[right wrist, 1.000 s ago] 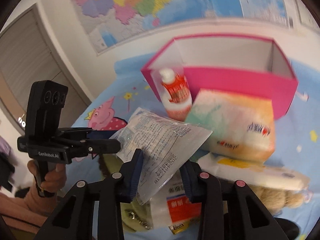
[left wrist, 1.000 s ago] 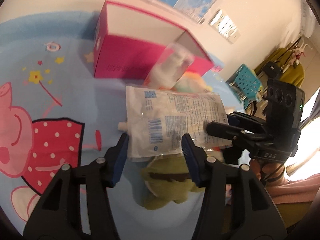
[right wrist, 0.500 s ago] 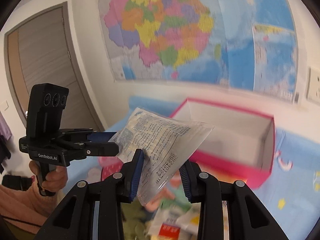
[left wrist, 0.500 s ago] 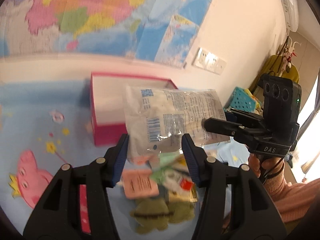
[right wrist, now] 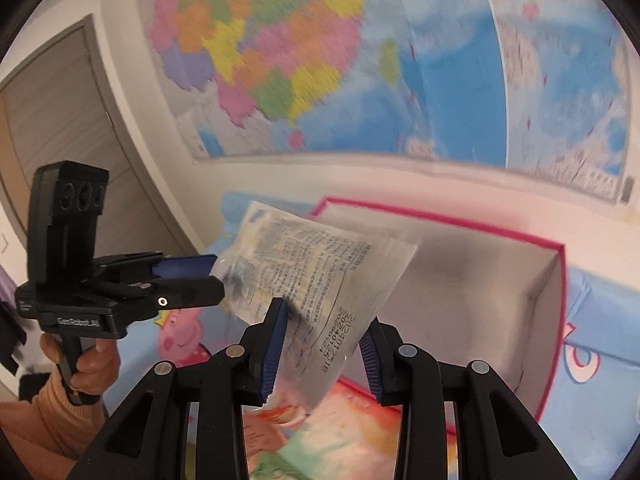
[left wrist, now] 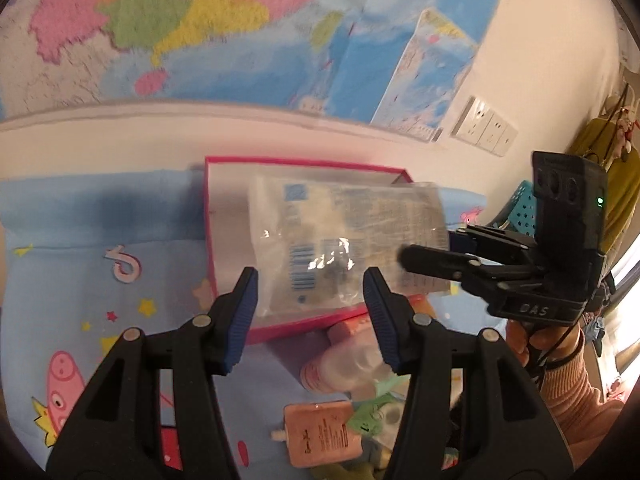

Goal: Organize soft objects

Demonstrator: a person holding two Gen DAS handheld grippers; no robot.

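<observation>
A clear plastic pouch [left wrist: 340, 244] with printed text hangs in the air over the open pink box [left wrist: 224, 184]. My left gripper [left wrist: 310, 312] and my right gripper [right wrist: 322, 348] each grip one end of the pouch [right wrist: 316, 284], with the jaws partly closed on its edges. The right gripper shows at the right of the left wrist view [left wrist: 424, 260], clamped on the pouch's far end. The left gripper shows at the left of the right wrist view [right wrist: 212, 280]. The pink box [right wrist: 560, 320] looks empty inside.
A pile of soft items lies in front of the box: a pink pouch [left wrist: 320, 432], a bottle [left wrist: 344, 364] and green packets. The blue cartoon cloth [left wrist: 80, 260] covers the surface. A wall map [right wrist: 320, 60] hangs behind. A teal basket [left wrist: 524, 208] stands at right.
Both grippers have lifted the pouch from the pile and carried it up and forward, so it now hangs over the pink box.
</observation>
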